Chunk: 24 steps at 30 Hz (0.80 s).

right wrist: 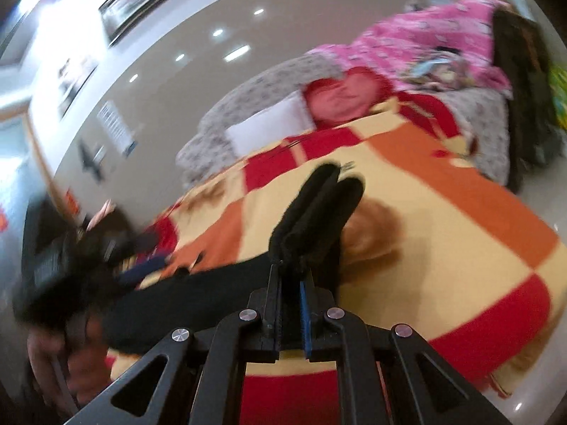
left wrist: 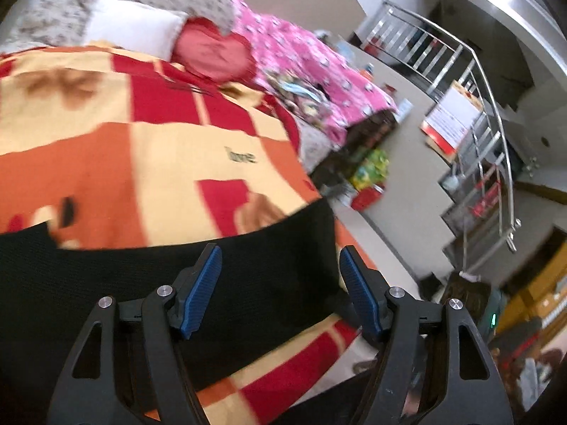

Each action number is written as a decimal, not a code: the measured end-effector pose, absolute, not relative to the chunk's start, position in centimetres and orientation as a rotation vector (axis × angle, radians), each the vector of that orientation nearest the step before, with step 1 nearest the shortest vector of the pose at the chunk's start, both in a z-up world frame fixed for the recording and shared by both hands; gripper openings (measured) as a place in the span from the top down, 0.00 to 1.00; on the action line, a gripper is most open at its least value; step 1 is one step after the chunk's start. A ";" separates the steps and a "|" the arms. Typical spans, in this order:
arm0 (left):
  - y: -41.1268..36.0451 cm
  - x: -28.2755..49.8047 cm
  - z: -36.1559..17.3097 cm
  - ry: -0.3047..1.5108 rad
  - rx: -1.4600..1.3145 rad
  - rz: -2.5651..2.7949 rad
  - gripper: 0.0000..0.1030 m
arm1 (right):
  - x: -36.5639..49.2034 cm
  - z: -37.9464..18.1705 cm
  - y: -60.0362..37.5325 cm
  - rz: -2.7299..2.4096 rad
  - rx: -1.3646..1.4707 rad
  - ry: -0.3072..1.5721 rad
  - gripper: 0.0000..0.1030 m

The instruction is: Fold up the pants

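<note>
Black pants point(right wrist: 319, 212) pinched only in right tongs point(right wrist: 291, 276)

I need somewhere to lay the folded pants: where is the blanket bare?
Bare: the checked red, orange and cream blanket between the black pants and the white pillow. Crowded: the far end, with the red heart cushion and pink patterned quilt.

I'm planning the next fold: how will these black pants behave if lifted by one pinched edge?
Probably floppy: the black pants bunch and stick up past the right gripper, which is shut on them, while the rest trails limp over the blanket. The textured knit likely resists slipping. Under the open left gripper they lie flat, so they look light.
</note>
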<state>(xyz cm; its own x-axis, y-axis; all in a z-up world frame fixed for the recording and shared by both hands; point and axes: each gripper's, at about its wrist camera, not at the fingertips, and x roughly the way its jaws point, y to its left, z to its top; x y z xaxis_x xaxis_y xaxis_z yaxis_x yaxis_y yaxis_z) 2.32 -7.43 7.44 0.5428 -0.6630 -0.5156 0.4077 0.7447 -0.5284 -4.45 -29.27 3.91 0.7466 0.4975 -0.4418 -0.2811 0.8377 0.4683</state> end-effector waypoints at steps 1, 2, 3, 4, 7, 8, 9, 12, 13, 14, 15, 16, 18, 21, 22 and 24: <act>-8.0 2.8 7.4 0.778 -0.353 -0.661 0.34 | -4.5 3.9 -28.5 0.466 0.361 0.591 0.92; -8.6 3.3 7.2 0.797 -0.330 -0.660 0.34 | -4.6 4.0 -27.7 0.487 0.327 0.592 0.92; -8.9 3.6 7.0 0.812 -0.315 -0.665 0.33 | -4.8 4.1 -27.0 0.503 0.295 0.585 0.92; -9.2 3.9 6.8 0.830 -0.300 -0.670 0.33 | -5.0 4.1 -26.4 0.516 0.267 0.579 0.92; -9.3 4.0 6.4 0.834 -0.297 -0.686 0.33 | -5.4 4.0 -25.3 0.519 0.200 0.568 0.92; -9.2 4.1 6.3 0.836 -0.304 -0.690 0.33 | -5.4 4.0 -25.0 0.527 0.187 0.571 0.92; -9.2 4.1 6.2 0.837 -0.308 -0.688 0.31 | -5.4 3.9 -24.6 0.532 0.169 0.571 0.92; -9.1 4.1 5.8 0.845 -0.323 -0.677 0.30 | -5.7 3.9 -23.5 0.540 0.096 0.559 0.92; -9.0 4.1 5.6 0.846 -0.328 -0.663 0.30 | -6.0 3.9 -23.1 0.542 0.071 0.551 0.92; -8.8 4.3 5.5 0.844 -0.336 -0.648 0.30 | -6.2 3.9 -22.6 0.540 0.044 0.545 0.92; -8.6 4.3 5.4 0.842 -0.348 -0.636 0.30 | -6.3 3.8 -22.2 0.540 0.022 0.543 0.92; -8.2 4.5 5.4 0.837 -0.366 -0.618 0.30 | -6.4 3.7 -22.1 0.542 0.016 0.544 0.92; -7.4 4.6 5.6 0.814 -0.404 -0.594 0.31 | -6.5 3.6 -21.7 0.546 0.003 0.546 0.92; -7.2 4.9 5.7 0.813 -0.392 -0.603 0.42 | -7.0 3.8 -21.0 0.556 -0.017 0.533 0.92; -7.3 5.0 5.7 0.820 -0.372 -0.601 0.63 | -7.2 3.9 -20.8 0.556 -0.026 0.523 0.92; -6.9 5.1 5.6 0.822 -0.370 -0.587 0.87 | -7.6 4.0 -20.4 0.554 -0.037 0.507 0.92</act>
<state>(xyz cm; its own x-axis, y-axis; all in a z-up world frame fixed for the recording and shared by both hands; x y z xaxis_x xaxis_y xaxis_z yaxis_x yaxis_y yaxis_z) 5.09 -6.88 5.60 0.5368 -0.6182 -0.5742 0.3423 0.7816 -0.5215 -7.58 -20.42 4.03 0.7309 0.4945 -0.4703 -0.5123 0.8529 0.1006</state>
